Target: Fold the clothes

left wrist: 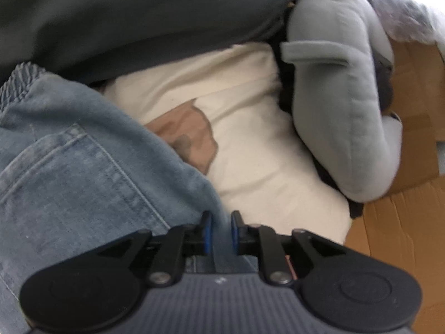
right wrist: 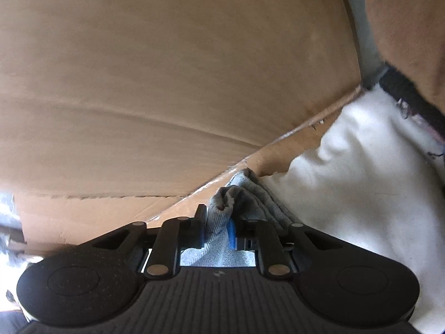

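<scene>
left gripper (left wrist: 221, 222): jaws a little apart, jeans (left wrist: 83, 167) between them (grip unclear).
right gripper (right wrist: 217, 222): jaws pinching jeans edge.
tip: lay both corners down evenly.

A flat sheet of brown corrugated cardboard (left wrist: 389, 222) carries everything in both views, creased and torn along one ragged edge (right wrist: 292, 136). Directly on it lies a white folded fabric garment with a tan printed patch (left wrist: 264, 153), spread across the middle. A pair of light blue denim jeans with a stitched back pocket (left wrist: 69, 167) overlaps the white garment's near side. A pale grey padded fleece garment (left wrist: 347, 97) rests along its far edge, partly on the cardboard. A dark grey cloth (left wrist: 125, 22) covers the top of the pile. In the right wrist view, the jeans' hem (right wrist: 239, 194) lies beside the cardboard's torn edge.
</scene>
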### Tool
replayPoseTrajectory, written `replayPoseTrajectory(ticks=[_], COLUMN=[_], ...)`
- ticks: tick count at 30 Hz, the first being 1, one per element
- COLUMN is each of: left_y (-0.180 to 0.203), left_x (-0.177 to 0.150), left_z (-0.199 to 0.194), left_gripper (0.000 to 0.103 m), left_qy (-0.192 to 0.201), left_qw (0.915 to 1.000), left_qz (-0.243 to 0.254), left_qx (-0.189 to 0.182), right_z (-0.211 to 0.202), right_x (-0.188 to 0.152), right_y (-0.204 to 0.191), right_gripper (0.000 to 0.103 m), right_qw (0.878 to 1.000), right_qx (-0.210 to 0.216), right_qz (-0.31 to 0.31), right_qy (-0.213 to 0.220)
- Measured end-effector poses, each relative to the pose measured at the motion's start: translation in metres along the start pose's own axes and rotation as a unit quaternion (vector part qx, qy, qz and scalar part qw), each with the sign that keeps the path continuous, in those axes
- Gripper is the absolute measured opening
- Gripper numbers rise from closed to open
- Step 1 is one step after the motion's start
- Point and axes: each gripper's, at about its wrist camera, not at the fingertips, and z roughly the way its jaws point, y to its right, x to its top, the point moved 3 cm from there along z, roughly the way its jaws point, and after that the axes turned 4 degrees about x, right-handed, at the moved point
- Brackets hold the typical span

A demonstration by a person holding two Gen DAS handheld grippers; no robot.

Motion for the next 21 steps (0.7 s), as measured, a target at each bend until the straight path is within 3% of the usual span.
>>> replayPoseTrajectory(ticks=[3, 9, 12, 17, 19, 21], left_y=[0.001, 0.006, 0.014, 0.019, 0.02, 0.022], left_x=[-0.005, -0.018, -0.018, -0.012, -0.011, -0.011], left_z=[-0.002, -0.003, -0.001, 0.002, 0.005, 0.007], left_gripper=[0.014, 0.014, 0.013, 0.007, 0.007, 0.007], left_qy=[-0.001, -0.001, 0.001, 0.003, 0.002, -0.003], left_qw=[0.9998, 0.9982, 0.9977, 0.9967, 0.9965, 0.9964], left_qz=[0.012, 0.03, 0.044, 0.061, 0.063, 0.07], left_qx=[-0.017, -0.051, -0.051, -0.055, -0.055, -0.048], right_z=[-0.013, -0.039, -0.056, -0.1, -0.125, -0.142], right_x=[-0.008, -0.018, -0.025, -0.048, -0.027, -0.042], right_y=[-0.002, -0.005, -0.009, -0.025, -0.007, -0.001], right_gripper=[0.042, 0.042, 0.041, 0.044, 0.049, 0.049], right_qw=[1.0, 0.998, 0.997, 0.987, 0.986, 0.985], right_qx=[0.006, 0.008, -0.005, -0.035, -0.032, -0.033], right_qz=[-0.013, -0.042, -0.065, -0.154, -0.166, -0.166], right_qy=[0.021, 0.041, 0.029, -0.015, -0.001, 0.017])
